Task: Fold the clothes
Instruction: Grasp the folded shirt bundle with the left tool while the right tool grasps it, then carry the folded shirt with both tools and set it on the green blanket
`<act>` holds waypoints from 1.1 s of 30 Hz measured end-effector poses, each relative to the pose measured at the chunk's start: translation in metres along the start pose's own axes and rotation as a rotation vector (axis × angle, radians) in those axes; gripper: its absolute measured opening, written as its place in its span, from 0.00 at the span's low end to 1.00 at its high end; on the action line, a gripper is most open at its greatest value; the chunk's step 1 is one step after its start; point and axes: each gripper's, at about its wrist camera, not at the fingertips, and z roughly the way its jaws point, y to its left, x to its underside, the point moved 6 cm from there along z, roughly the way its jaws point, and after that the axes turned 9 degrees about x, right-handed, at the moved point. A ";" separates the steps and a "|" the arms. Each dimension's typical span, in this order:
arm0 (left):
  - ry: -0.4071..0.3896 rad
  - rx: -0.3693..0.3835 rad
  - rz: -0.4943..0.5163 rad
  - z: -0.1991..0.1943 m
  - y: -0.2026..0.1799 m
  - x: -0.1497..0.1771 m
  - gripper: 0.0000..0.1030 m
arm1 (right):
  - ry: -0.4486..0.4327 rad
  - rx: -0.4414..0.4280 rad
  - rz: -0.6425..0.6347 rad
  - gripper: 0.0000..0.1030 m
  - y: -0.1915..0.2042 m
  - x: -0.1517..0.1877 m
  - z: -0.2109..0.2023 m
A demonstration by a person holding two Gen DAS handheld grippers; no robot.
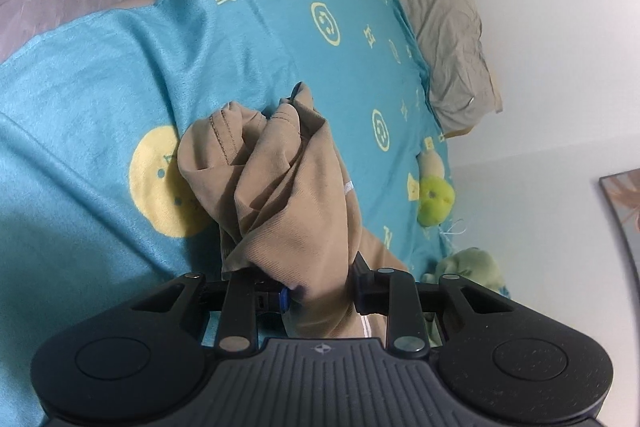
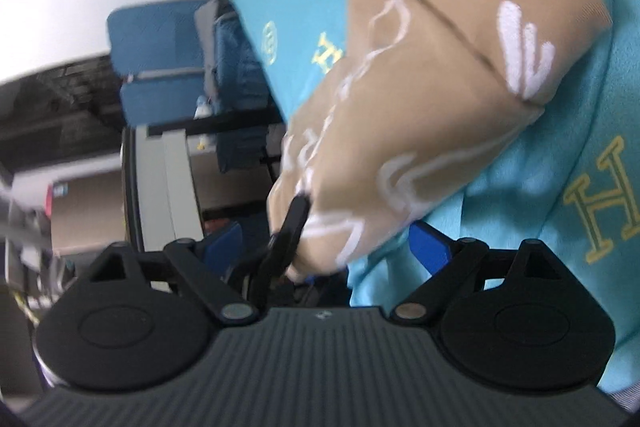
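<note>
My left gripper pinches a bunched part of the tan garment, and the cloth rises in folds in front of it, above the turquoise blanket on the bed. My right gripper is closed on another part of the same tan garment, the side with white lettering; this view is blurred. Beyond the left gripper a grey pillow lies at the head of the bed, and a green plush toy rests near the blanket edge by the white wall.
</note>
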 end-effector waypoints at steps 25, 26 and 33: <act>0.001 0.015 -0.053 -0.012 0.018 -0.004 0.37 | -0.339 0.160 -0.065 0.37 -0.014 -0.027 -0.032; -0.005 0.022 -0.045 -0.013 0.016 -0.004 0.33 | -0.341 0.157 -0.072 0.37 -0.012 -0.026 -0.034; -0.038 0.087 0.008 -0.031 -0.013 -0.003 0.27 | -0.354 0.083 -0.088 0.37 0.004 -0.014 -0.064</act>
